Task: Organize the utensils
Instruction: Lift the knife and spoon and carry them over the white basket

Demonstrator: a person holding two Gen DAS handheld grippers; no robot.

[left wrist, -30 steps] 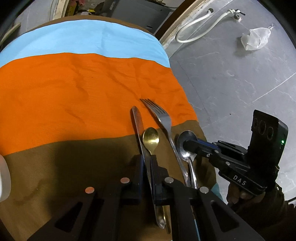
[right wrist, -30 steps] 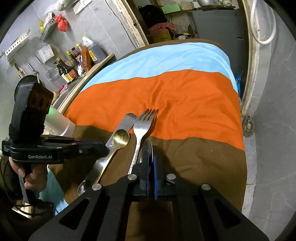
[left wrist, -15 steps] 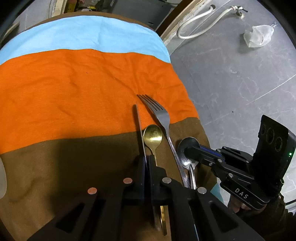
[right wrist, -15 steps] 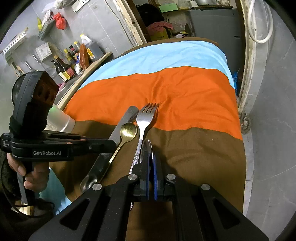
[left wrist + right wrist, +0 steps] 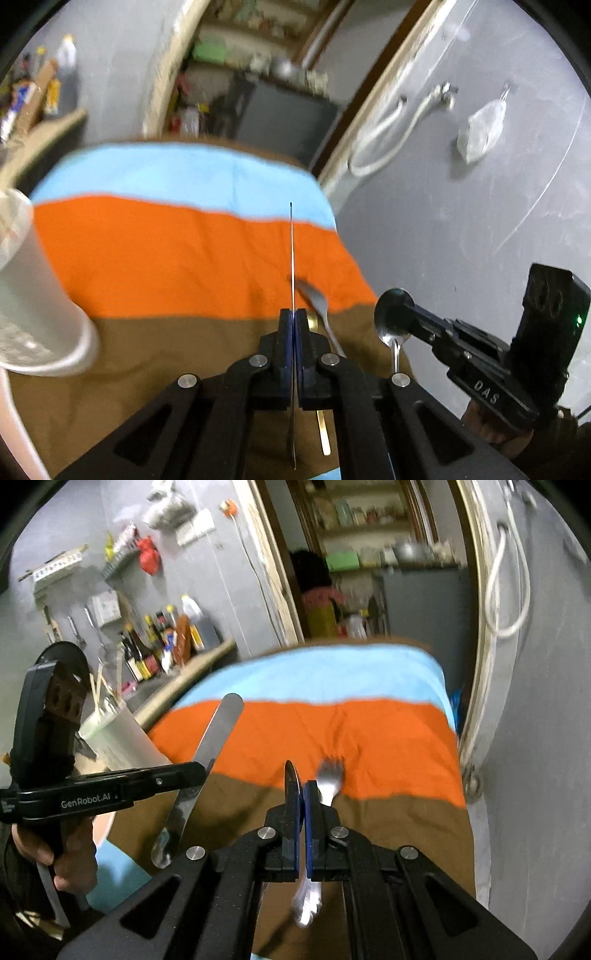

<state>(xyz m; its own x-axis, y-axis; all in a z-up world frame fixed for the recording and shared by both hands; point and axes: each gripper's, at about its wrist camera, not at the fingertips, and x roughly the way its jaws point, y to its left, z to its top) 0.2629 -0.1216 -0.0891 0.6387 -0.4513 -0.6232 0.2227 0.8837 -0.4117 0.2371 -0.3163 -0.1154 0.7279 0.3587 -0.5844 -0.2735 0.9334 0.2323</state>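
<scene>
My left gripper (image 5: pixel 293 317) is shut on a table knife (image 5: pixel 291 254), seen edge-on and lifted above the striped cloth; the knife also shows in the right wrist view (image 5: pixel 214 738). My right gripper (image 5: pixel 303 790) is shut on a silver spoon (image 5: pixel 292 775), whose bowl shows in the left wrist view (image 5: pixel 393 314), raised off the table. A silver fork (image 5: pixel 317 299) and a gold spoon (image 5: pixel 321 428) lie on the cloth below; the fork shows blurred in the right wrist view (image 5: pixel 328 775).
A white plastic cup (image 5: pixel 33 295) stands at the left on the brown band, also seen behind my left gripper (image 5: pixel 114 734). The table's right edge drops to a grey floor (image 5: pixel 461 221). Bottles (image 5: pixel 155 646) line a shelf at the far left.
Both grippers have risen off the cloth, the left lifting the knife and the right lifting the silver spoon. The fork and gold spoon stay on the table. The white cup has come into view.
</scene>
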